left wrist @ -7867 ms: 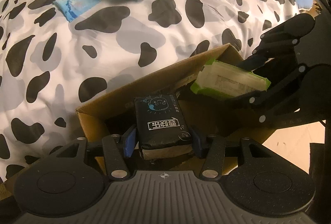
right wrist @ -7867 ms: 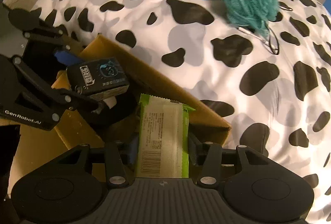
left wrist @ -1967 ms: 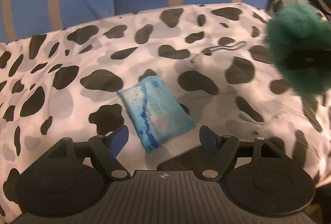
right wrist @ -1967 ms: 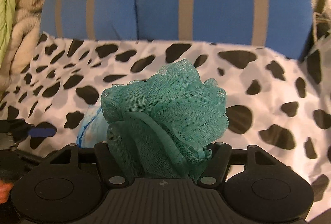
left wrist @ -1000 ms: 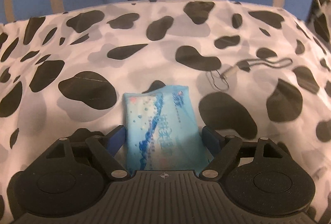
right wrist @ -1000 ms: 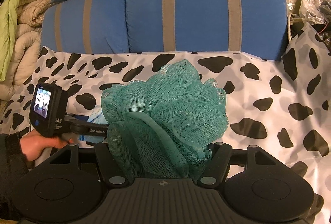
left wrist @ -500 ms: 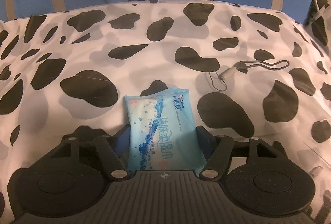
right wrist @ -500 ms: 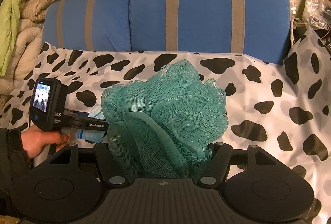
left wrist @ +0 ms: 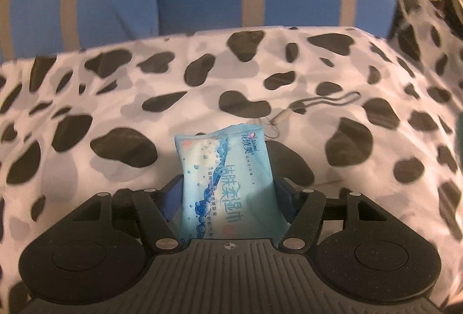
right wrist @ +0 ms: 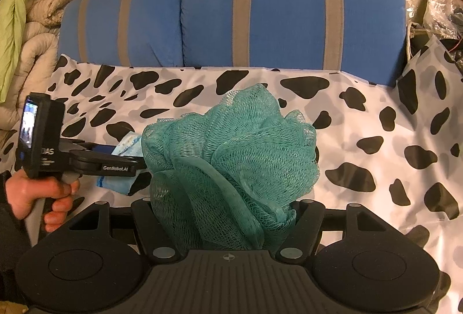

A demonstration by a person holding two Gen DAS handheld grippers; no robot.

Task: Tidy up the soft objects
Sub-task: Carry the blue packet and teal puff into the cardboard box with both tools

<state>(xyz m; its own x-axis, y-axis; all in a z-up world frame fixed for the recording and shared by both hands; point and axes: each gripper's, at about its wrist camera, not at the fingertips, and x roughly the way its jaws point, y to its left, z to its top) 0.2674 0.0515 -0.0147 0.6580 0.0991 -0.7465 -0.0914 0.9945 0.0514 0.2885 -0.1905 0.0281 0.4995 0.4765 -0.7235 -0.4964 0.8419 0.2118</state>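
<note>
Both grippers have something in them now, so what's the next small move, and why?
Probably lift both clear of the bedspread: the left gripper is shut on the wipes pack, the right gripper on the bath sponge, and no box is in view.

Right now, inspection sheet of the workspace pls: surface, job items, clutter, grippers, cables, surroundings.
Surface: cow-print cover, white with black patches, wrinkled.
Job's things: blue wet-wipe pack between the left gripper's fingers; teal mesh bath pouf between the right gripper's fingers.
Clutter: nothing seen beyond the cord.
Grippers: left gripper shut on the wet-wipe pack; right gripper shut on the pouf. The right wrist view also shows a hand holding the left gripper's handle.
Cables: thin grey looped cord lying on the cover behind the pack.
Surroundings: blue cushions with tan stripes behind; green and beige bedding piled at the left.
</note>
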